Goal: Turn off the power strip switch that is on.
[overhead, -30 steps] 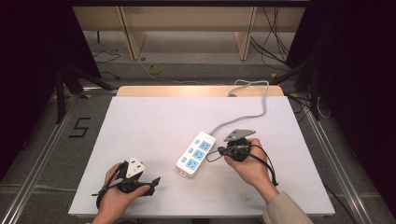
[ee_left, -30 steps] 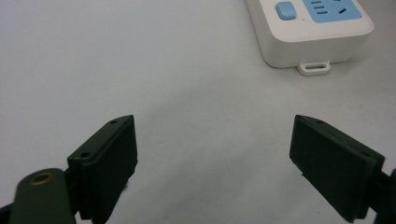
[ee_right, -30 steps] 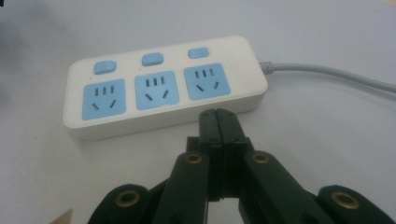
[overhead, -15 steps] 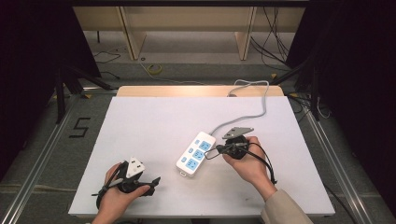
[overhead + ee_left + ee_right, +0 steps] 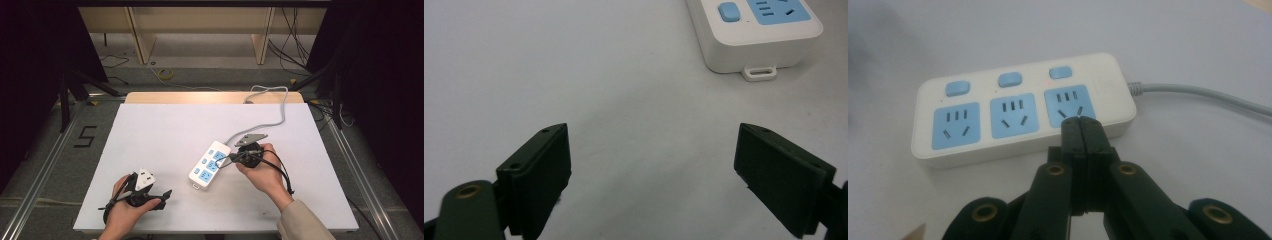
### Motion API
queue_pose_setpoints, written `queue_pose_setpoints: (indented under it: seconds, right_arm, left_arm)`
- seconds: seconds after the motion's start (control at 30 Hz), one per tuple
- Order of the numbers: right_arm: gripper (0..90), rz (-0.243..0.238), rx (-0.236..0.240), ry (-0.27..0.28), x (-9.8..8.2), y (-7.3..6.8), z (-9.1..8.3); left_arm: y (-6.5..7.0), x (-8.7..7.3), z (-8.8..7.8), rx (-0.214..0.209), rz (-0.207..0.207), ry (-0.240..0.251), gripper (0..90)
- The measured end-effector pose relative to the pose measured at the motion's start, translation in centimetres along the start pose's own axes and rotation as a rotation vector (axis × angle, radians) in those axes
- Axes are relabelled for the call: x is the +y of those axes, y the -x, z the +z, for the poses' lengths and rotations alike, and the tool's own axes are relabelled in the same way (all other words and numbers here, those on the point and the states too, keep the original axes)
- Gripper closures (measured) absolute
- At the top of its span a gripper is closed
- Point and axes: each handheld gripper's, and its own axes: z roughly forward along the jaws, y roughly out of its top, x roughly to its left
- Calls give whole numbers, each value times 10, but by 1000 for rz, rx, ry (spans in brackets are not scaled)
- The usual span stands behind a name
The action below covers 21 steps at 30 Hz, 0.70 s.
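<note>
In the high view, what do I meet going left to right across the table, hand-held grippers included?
Left hand-held gripper → white power strip with blue sockets → right hand-held gripper, jaws shut at the strip's edge → person's right hand.

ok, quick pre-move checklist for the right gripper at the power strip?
1. Right gripper jaws shut, nothing between them: ok.
2. Tip lined up with a switch: not ok; it sits at the edge of the white three-socket power strip below the end socket, short of the blue rocker switches.
3. Strip lies flat on the white table: ok.
4. Grey cable clear of the tip: ok.
5. Left gripper open, empty, short of the strip's other end: ok.
6. Switch on/off state: cannot tell.
</note>
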Motion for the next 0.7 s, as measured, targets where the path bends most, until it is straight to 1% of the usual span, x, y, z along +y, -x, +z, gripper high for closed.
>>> queue_pose_setpoints:
  seconds: [0.3, 0.7]
  right_arm:
    - [900, -8, 1, -13, 6, 0, 5]
    - [900, -10, 5, -36, 11, -1, 16]
  left_arm:
    - [0, 0, 0, 0, 0, 0, 147]
    - [0, 0, 0, -2, 2, 2, 147]
